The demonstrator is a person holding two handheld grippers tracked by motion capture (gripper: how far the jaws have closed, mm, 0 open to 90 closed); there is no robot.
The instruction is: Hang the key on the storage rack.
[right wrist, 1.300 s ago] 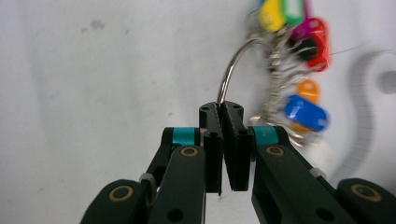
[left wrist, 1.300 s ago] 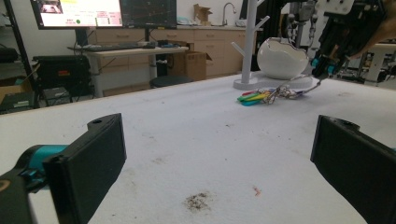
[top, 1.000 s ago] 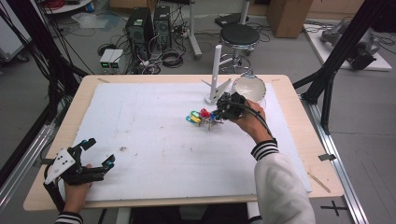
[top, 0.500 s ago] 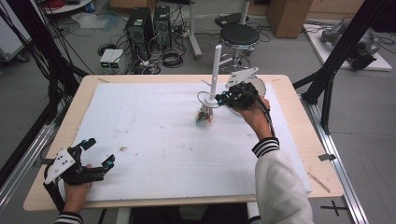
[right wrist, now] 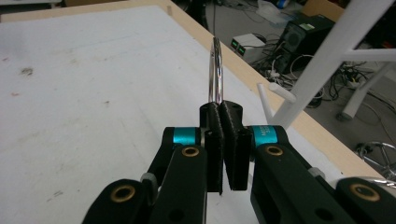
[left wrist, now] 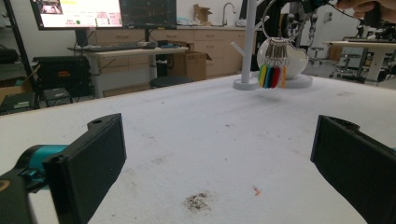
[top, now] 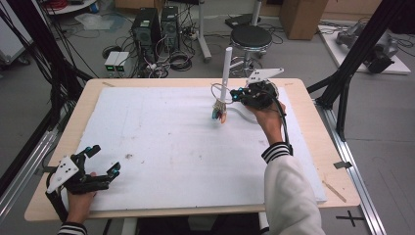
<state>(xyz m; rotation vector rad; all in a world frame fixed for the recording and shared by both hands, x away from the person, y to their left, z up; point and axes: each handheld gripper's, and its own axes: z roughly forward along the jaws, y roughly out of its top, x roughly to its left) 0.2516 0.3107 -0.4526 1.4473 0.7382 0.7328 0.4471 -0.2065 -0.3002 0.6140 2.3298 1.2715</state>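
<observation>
Right gripper [top: 238, 95] clamped on key ring [right wrist: 215, 70], held in air just beside white peg stand [top: 225, 66]. To hang it well, judge: keep ring upright, slide loop over peg [right wrist: 276, 93], then release. Coloured tags [left wrist: 272, 75] dangle in a bunch below. Left gripper [top: 100, 160] rests at table's near corner, jaws apart, empty.

Left hand [top: 78, 196] at near left table corner, holding black two-jaw left gripper [top: 100, 161] low over the surface, jaws spread wide apart, nothing between them. Right arm in white sleeve with striped cuff [top: 277, 152] reaches forward to far right; black right gripper [top: 234, 94] raised, jaws pressed together, pinching thin silver metal ring [right wrist: 216, 74].
</observation>
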